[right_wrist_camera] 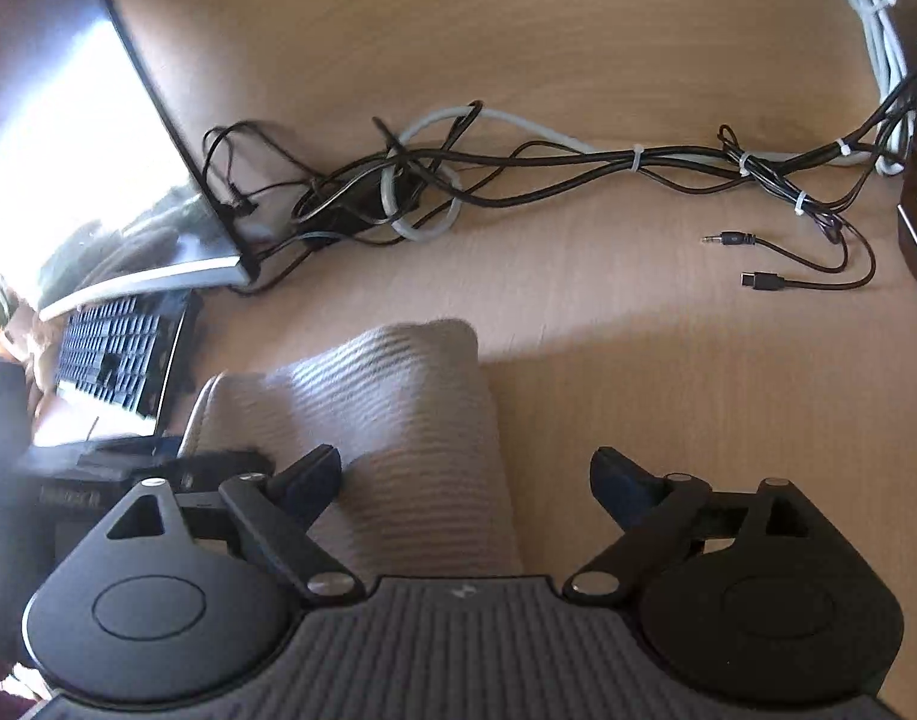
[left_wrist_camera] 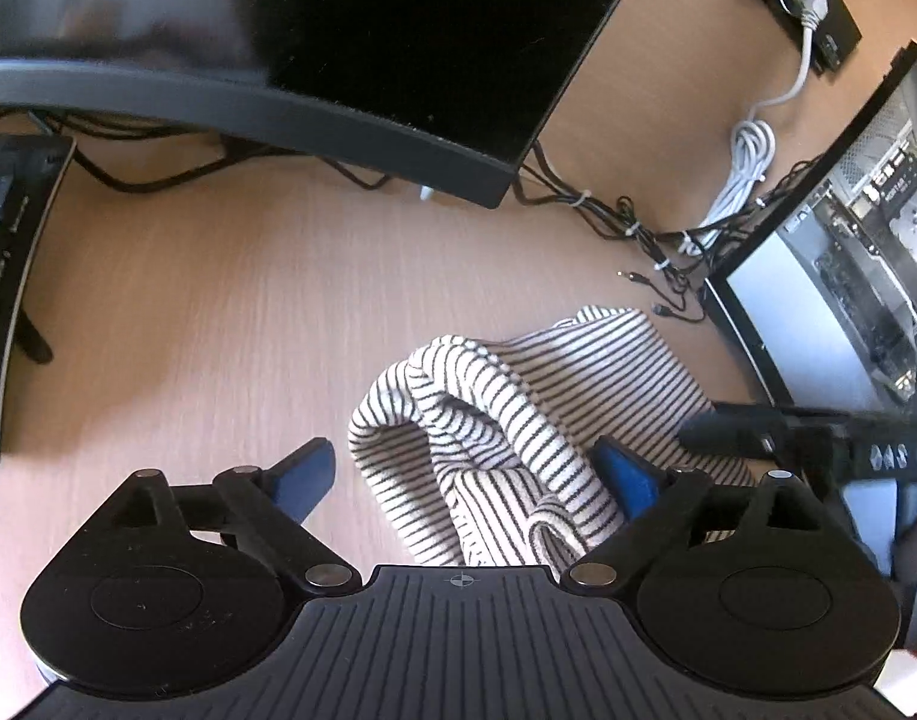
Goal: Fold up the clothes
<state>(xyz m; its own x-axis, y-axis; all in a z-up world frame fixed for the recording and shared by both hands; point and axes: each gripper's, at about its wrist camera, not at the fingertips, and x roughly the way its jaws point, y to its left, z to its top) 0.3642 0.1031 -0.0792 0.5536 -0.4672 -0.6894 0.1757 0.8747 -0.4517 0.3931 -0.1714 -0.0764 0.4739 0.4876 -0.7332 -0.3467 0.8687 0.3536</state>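
Here the striped garment (left_wrist_camera: 518, 420) is bunched on the wooden desk (left_wrist_camera: 218, 300), lying between the spread jaws of the left gripper (left_wrist_camera: 464, 474), unpinched, probably so a fresh edge can be chosen. The right gripper (right_wrist_camera: 464, 480) is likewise held wide over the cloth, gripping nothing. Tangled cables (right_wrist_camera: 518, 162), a keyboard (right_wrist_camera: 116, 354) and monitors (left_wrist_camera: 398, 30) crowd the folding space.

Soft ribbed striped cloth (left_wrist_camera: 518, 420) lies on a matt wood-grain desk (left_wrist_camera: 188, 300).
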